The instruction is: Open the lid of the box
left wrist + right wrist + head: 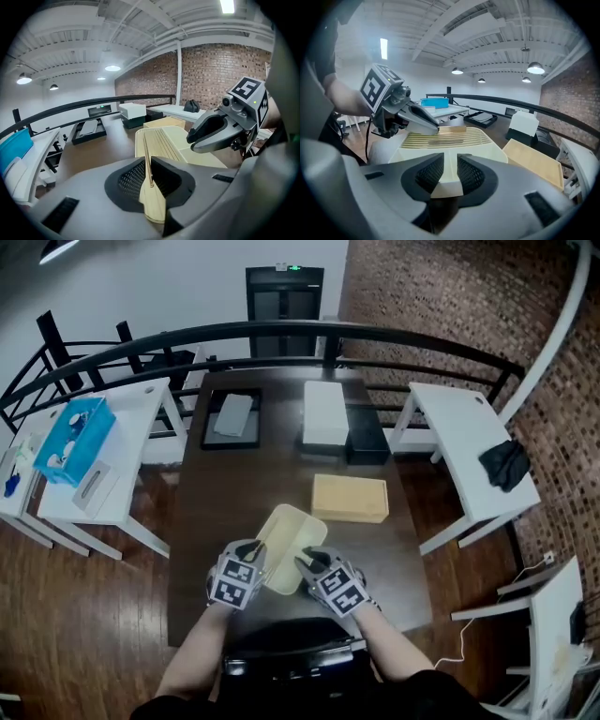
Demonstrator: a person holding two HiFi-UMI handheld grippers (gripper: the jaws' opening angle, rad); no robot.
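- While both tools grip the cream box (pixel 286 545), the opening looks begun but not finished. The ridged lid (pixel 161 140) seems to sit at an angle to the smooth cream part beside it, not flat over it.
- We have the left gripper (pixel 150 180) on the thin edge of that ridged lid. Its jaws are clenched on the edge, and the panel runs out from between them.
- We have the right gripper (pixel 450 176) on the cream rim at the other side of the box. Those jaws are pinched tight on the rim, with no gap showing.
- What is left, as we judge it, is to bring the lid fully clear of the body while the right side is held steady. We cannot tell whether the lid hinges or lifts off, nor how far it is raised.
- The box sits close to the near edge of the dark surface (pixel 234 493), right in front of us and between the two grippers. A tan slab (pixel 350 498) lies near its far end, on the right. We cannot tell whether the box rests on the surface or is held just off it.
- Its long axis runs away from us, leaning a little to the right. The near short end is between the grippers, and the far rounded end points toward the tan slab.
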